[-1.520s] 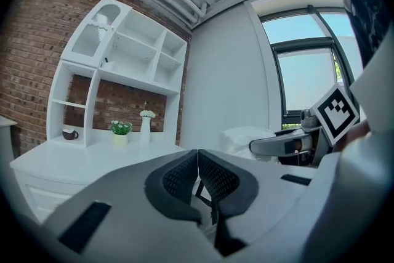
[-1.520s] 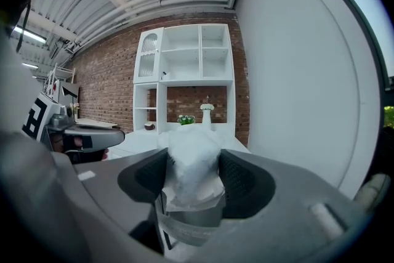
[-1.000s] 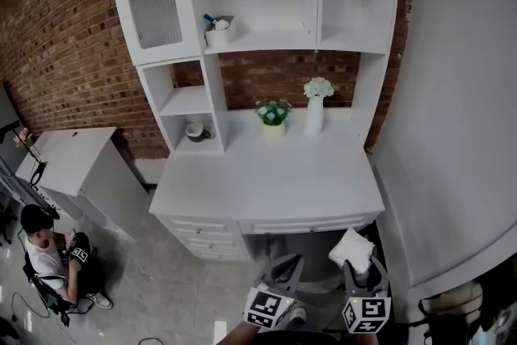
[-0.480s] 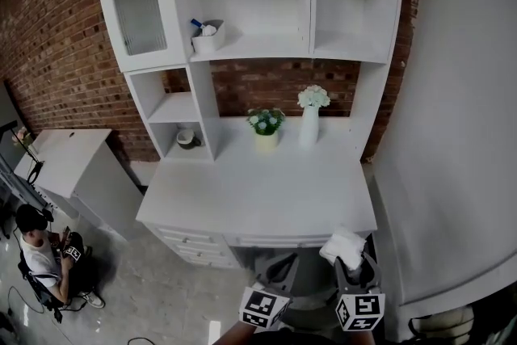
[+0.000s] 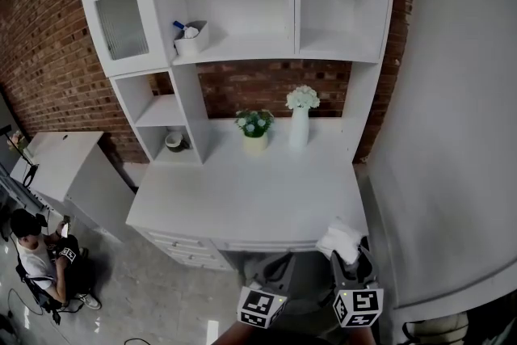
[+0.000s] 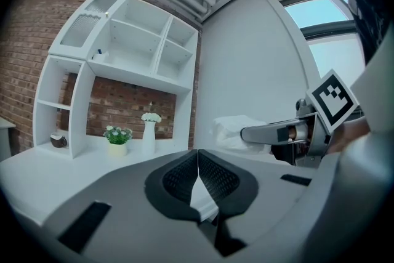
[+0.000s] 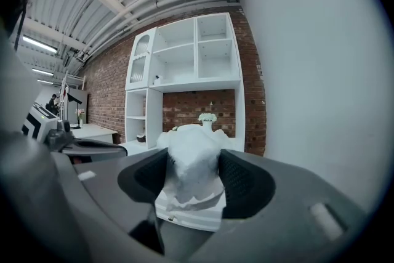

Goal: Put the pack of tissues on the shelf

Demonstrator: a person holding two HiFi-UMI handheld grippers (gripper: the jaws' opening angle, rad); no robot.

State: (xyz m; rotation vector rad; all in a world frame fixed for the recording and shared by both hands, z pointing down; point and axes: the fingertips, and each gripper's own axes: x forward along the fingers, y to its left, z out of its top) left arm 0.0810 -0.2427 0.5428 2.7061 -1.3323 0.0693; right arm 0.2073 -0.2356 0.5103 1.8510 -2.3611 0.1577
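Observation:
My right gripper (image 5: pixel 350 258) is shut on a white pack of tissues (image 5: pixel 340 239), held just off the front right corner of the white desk (image 5: pixel 242 194). In the right gripper view the tissue pack (image 7: pixel 192 169) fills the gap between both pads. My left gripper (image 5: pixel 277 269) hangs beside it to the left, below the desk's front edge, with its jaws shut and nothing between them; the left gripper view shows its pads (image 6: pixel 198 178) meeting. The white shelf unit (image 5: pixel 242 4) rises at the back of the desk, and its upper right compartments (image 5: pixel 335 4) are bare.
On the desk stand a small potted plant (image 5: pixel 254 129) and a white vase of flowers (image 5: pixel 300 115). A container (image 5: pixel 189 36) sits on the middle shelf, a bowl (image 5: pixel 173 141) in the low left cubby. A white wall (image 5: pixel 452 133) closes the right side. A person (image 5: pixel 32 250) sits on the floor at left.
The view has shifted so that the desk and shelf unit sit lower and further left in frame. Both grippers keep their place and the tissue pack stays gripped.

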